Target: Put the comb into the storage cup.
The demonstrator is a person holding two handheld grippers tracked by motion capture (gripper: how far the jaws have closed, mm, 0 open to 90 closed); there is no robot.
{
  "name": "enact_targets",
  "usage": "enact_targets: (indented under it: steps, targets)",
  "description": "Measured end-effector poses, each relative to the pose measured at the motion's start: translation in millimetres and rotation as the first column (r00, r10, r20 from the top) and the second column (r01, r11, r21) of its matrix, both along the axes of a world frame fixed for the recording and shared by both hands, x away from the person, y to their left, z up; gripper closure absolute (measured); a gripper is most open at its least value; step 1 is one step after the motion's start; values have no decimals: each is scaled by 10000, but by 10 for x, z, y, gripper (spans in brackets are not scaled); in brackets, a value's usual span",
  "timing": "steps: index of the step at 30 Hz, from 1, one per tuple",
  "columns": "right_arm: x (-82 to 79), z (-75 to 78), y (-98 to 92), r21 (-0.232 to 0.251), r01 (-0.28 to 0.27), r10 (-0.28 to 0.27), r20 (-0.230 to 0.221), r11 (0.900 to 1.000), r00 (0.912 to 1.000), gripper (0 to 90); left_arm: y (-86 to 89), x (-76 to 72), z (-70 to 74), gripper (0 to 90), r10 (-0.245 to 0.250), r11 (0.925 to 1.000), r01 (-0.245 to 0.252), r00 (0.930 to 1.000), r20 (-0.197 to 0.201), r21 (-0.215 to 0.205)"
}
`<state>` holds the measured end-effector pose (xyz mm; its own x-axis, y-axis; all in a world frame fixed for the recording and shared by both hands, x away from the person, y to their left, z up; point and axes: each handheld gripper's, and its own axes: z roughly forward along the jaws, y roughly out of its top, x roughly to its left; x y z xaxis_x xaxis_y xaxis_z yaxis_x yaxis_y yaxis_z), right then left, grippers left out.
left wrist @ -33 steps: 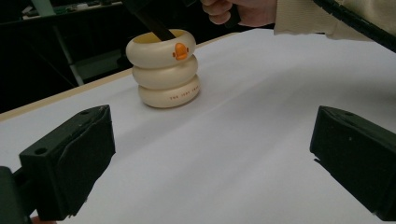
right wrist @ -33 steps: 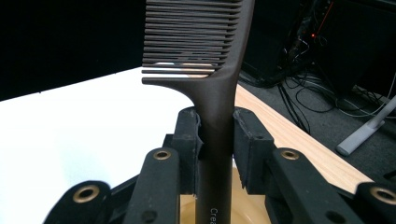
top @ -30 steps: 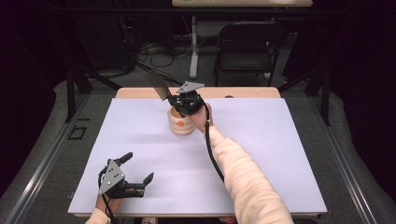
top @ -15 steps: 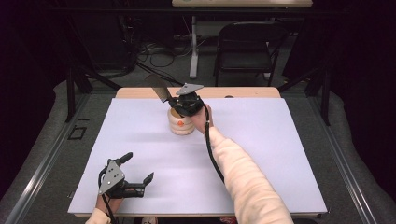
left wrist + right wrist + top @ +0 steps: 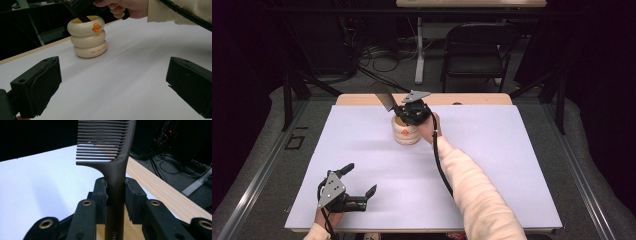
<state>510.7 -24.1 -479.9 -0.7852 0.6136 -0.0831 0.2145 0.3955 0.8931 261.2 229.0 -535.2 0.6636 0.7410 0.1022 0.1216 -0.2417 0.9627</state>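
Note:
A cream holder [image 5: 406, 131] shaped like three stacked rings, with an orange mark [image 5: 95, 27], stands at the far middle of the white table. My right gripper [image 5: 404, 111] hovers right over its mouth, shut on the handle of a dark comb [image 5: 115, 167]. The comb's toothed end [image 5: 384, 96] sticks up and to the left, and its handle reaches down into the holder [image 5: 86, 37]. Near the table's front left corner my left gripper [image 5: 359, 181] rests open, nothing between its pads [image 5: 37, 85].
The white sheet [image 5: 492, 165] covers most of a wooden tabletop, whose bare strip [image 5: 472, 99] shows along the far edge. A black chair [image 5: 477, 50], cables and stand legs sit on the floor behind the table.

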Motion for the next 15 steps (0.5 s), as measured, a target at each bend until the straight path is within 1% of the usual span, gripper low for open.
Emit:
enact_targets:
  steps: [15]
  targets:
    - [9,-33,-13,-156,-11,10,-25,9999,10000,720,2,-3,1,1,20,10000,-20,10000,4,-16]
